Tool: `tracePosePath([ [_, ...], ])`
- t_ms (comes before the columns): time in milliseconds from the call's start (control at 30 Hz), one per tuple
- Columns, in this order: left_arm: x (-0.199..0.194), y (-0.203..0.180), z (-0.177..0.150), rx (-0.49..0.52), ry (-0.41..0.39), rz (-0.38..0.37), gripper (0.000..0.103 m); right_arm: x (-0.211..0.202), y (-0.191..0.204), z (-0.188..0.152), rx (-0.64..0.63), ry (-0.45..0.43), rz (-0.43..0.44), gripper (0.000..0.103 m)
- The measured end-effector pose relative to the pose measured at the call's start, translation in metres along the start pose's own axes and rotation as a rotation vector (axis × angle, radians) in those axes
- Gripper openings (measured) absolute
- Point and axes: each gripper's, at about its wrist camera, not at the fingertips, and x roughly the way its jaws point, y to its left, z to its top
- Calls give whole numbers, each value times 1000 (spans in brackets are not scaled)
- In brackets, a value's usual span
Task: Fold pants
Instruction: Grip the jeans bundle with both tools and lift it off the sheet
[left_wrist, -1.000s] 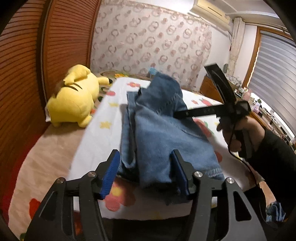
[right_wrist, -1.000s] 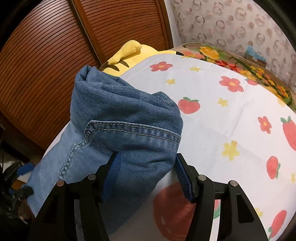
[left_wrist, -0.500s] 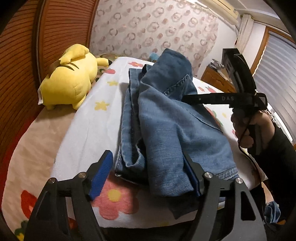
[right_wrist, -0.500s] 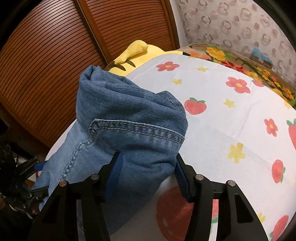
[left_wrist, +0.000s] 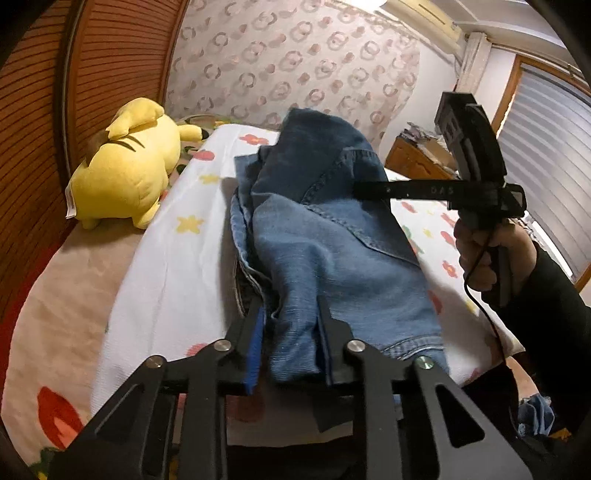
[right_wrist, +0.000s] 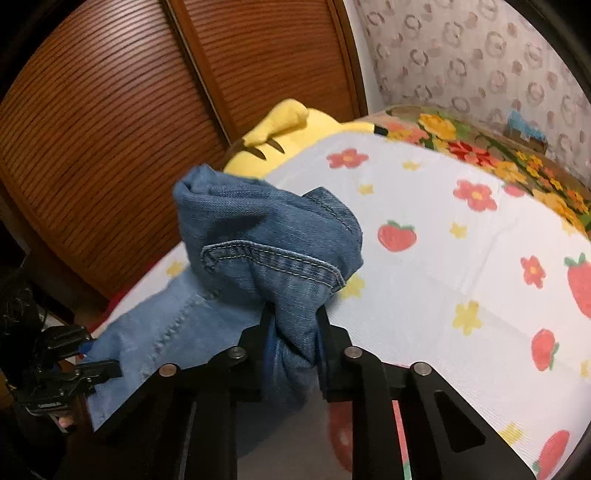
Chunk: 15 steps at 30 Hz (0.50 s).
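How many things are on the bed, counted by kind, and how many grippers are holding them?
Jeans: 1
Yellow plush toy: 1
Grippers clamped on the jeans: 2, left gripper and right gripper
Total: 4

Both grippers looking like matte black plastic frames with triangle cutouts, silver screw heads sitting at the pivots; left gripper (left_wrist: 290, 332) showing blue finger pads (left_wrist: 255, 350); right gripper (right_wrist: 293, 332) wearing white lettering, thin black cable trailing; dark sleeve (left_wrist: 546, 314) covering the arm
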Motion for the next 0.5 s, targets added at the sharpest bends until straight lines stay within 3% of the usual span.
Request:
tracePosePath([
  [233, -27, -5, 6, -3, -62, -29, 22, -30, 35, 19, -77, -76, 21, 15],
  [500, -48, 8, 54, 13, -176, -7, 22, -51, 55, 68, -141, -175, 12, 15],
])
